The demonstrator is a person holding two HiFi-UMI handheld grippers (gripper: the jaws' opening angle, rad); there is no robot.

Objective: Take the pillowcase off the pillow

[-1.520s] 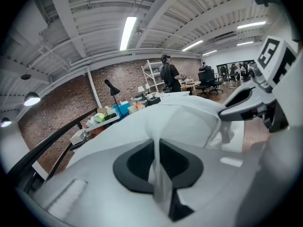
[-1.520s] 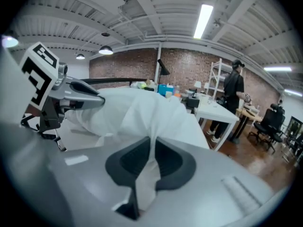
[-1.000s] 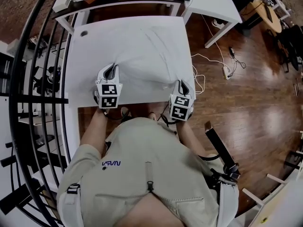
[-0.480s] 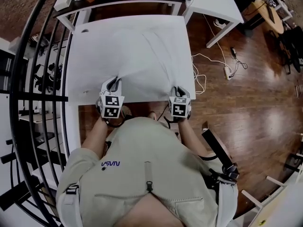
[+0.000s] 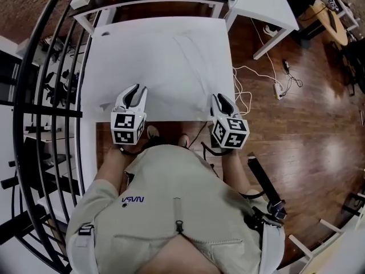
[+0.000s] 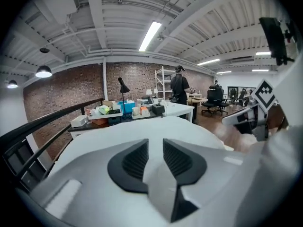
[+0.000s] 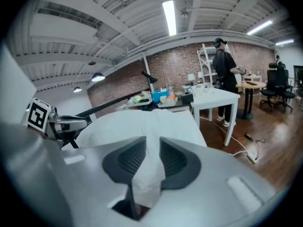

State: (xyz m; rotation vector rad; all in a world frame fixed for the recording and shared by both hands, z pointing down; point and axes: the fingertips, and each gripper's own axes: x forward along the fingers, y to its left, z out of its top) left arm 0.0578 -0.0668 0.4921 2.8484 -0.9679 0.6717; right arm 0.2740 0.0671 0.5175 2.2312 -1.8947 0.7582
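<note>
White pillowcase (image 5: 182, 67) | flat on table (image 5: 91, 67) | contents cannot be told

Left tongs (image 5: 134, 88), right tongs (image 5: 218, 97) freshly ajar around now-flatter pillowcase (image 5: 165, 61) edge.

Reversed "NASA" lettering on the person's shirt (image 5: 171, 181); nothing else legible.

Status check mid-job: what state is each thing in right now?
Pillowcase: flat on the table.
Left gripper: jaws just opened, slightly apart; pillowcase seems to lie between.
Right gripper: jaws just opened, slightly apart; pillowcase corner loose between.
Ceiling light: on.
</note>
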